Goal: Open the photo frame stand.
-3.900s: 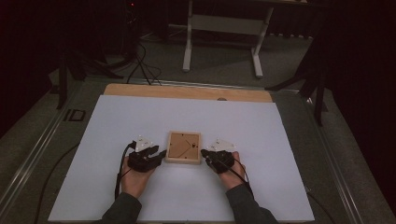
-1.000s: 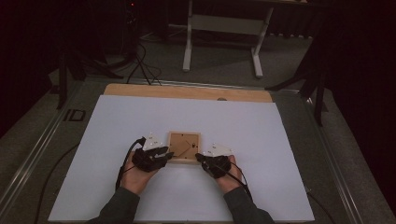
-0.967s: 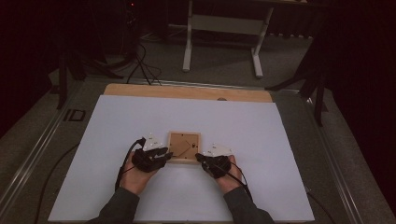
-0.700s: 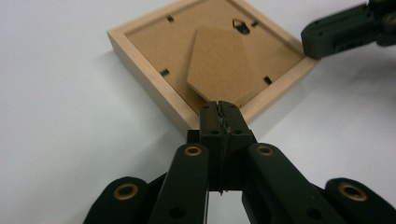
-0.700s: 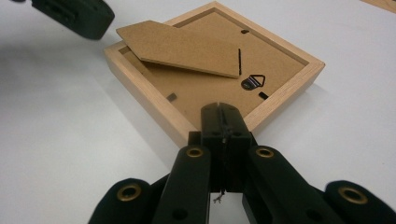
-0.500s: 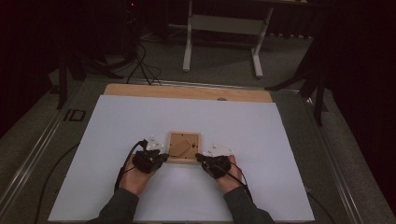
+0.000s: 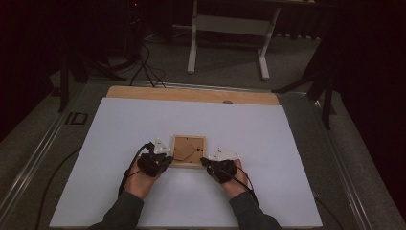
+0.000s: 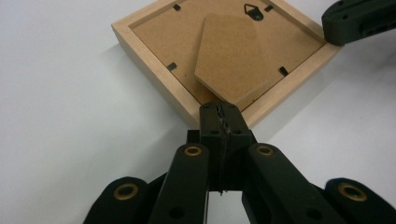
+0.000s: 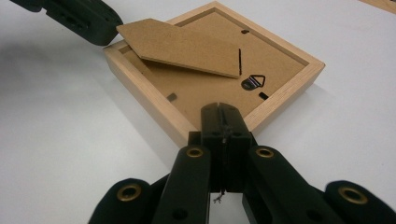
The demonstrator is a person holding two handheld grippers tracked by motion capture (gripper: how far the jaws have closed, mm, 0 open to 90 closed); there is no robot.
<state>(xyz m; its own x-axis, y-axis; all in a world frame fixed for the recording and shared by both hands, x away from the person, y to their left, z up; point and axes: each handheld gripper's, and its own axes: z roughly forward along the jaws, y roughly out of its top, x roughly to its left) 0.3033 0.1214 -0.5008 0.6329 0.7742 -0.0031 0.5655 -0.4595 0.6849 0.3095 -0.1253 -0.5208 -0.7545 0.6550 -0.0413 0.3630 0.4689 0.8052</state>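
On the left gripper I see the two black fingers pressed flat together with nothing between them; they have just been closing. Their tip sits at the near corner of the square pale-wood picture frame, right against the wooden edge, though I cannot tell whether it actually touches. On the right gripper my fingers are likewise pressed together and bare, their tip at another corner of the same frame.

The frame lies face down on the white surface, its brown fibreboard backing turned up. A brown fibreboard easel stand rests on that backing; in the right gripper view it is tilted, its pointed end lifted above the frame's rim. A small dark metal hanger sits near the far edge of the backing, and small dark tabs hold the backing inside the rim.

From the high view, the frame lies near the middle of the white surface, toward my side. The left gripper is at its lower left corner and the right gripper at its lower right corner, both hands flat-low on the surface. Beyond the white sheet a strip of light wooden board shows, then grey floor and the legs of a white stand.
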